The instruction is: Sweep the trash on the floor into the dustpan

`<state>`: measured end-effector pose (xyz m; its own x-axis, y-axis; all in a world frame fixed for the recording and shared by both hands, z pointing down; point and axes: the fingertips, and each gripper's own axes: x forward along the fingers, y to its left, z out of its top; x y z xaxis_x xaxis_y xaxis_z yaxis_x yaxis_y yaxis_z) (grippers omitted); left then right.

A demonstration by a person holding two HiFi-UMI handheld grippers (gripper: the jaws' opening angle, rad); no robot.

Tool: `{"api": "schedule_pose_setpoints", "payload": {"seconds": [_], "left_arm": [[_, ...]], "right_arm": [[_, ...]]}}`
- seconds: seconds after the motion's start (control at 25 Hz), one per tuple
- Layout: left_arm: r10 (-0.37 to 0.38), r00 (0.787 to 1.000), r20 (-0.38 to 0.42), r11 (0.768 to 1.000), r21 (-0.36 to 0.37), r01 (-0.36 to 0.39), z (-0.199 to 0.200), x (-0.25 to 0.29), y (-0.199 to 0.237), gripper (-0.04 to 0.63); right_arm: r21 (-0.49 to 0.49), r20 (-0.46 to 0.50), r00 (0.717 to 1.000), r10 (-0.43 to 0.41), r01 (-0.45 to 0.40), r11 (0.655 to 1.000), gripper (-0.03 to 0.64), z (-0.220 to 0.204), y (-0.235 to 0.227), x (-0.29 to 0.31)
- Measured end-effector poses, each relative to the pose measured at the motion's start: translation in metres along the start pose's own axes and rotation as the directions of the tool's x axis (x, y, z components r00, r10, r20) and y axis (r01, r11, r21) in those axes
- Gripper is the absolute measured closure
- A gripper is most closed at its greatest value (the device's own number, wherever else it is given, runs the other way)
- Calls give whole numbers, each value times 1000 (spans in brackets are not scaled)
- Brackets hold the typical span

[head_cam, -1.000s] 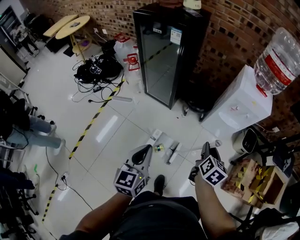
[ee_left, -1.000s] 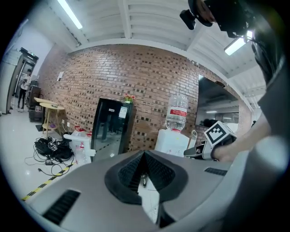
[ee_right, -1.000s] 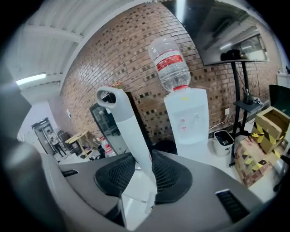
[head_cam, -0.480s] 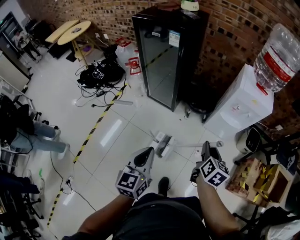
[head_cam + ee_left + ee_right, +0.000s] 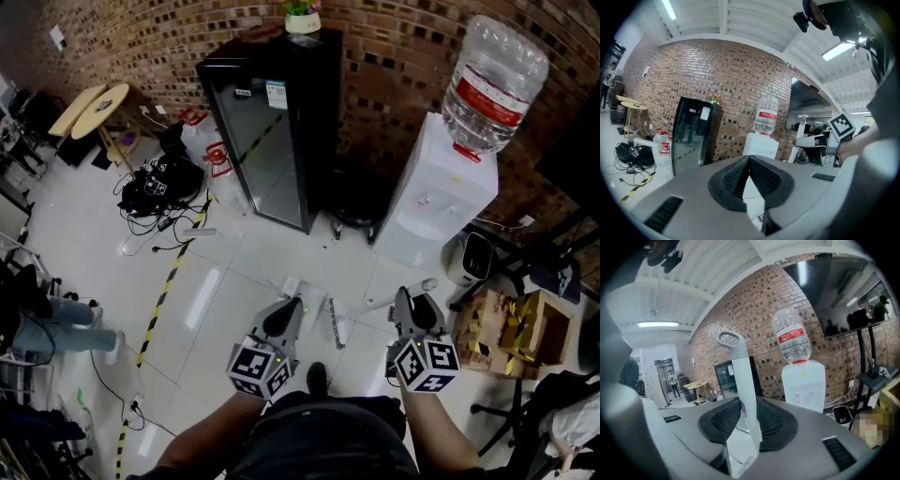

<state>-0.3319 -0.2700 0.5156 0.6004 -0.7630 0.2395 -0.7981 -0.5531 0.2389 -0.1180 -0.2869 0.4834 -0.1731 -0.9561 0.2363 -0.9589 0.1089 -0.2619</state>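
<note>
My right gripper (image 5: 411,305) (image 5: 748,405) is shut on the white broom handle (image 5: 742,380), whose looped end rises past the jaws. In the head view the handle (image 5: 384,302) slants down to the white brush head (image 5: 335,324) on the floor ahead of my feet. My left gripper (image 5: 283,317) (image 5: 749,161) has its jaws meeting at the tips, and no object shows past them. Just beyond it lies a white dustpan (image 5: 289,284). A small green scrap (image 5: 298,301) shows at the gripper's tip.
A black glass-door fridge (image 5: 270,131) and a white water dispenser (image 5: 437,192) stand against the brick wall ahead. Cables and a black bag (image 5: 155,184) lie at the left by a yellow-black tape line (image 5: 157,305). A cardboard box (image 5: 514,336) sits at the right.
The head view has swung right, so the fridge and dispenser now sit nearer the middle. The brush head has drawn away from the dustpan toward my feet. Both grippers keep their hold.
</note>
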Motion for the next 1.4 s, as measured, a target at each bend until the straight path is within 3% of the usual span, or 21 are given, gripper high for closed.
{"api": "schedule_pose_setpoints", "payload": {"seconds": [0.2,0.52,0.84,1.12,1.4], "left_arm": [[-87,996,5,996,16,87,4,27,-50,592],[-164,986,20,986,13,164,20,53,-123,592],[-298,953,50,953,75,294,52,77,-216,591],[-260,965,-37,964,40,261,49,94,-262,592],[-309,950,-39,949,54,311,60,90,-307,592]], "right_arm": [[-86,59,998,-21,26,996,491,29,-35,-48],[-112,93,993,-71,81,990,495,59,-91,-129],[-147,166,983,-83,107,983,502,105,-142,-205],[-191,178,982,-69,104,976,502,136,-169,-246],[-215,189,981,-34,75,974,502,157,-188,-274]]}}
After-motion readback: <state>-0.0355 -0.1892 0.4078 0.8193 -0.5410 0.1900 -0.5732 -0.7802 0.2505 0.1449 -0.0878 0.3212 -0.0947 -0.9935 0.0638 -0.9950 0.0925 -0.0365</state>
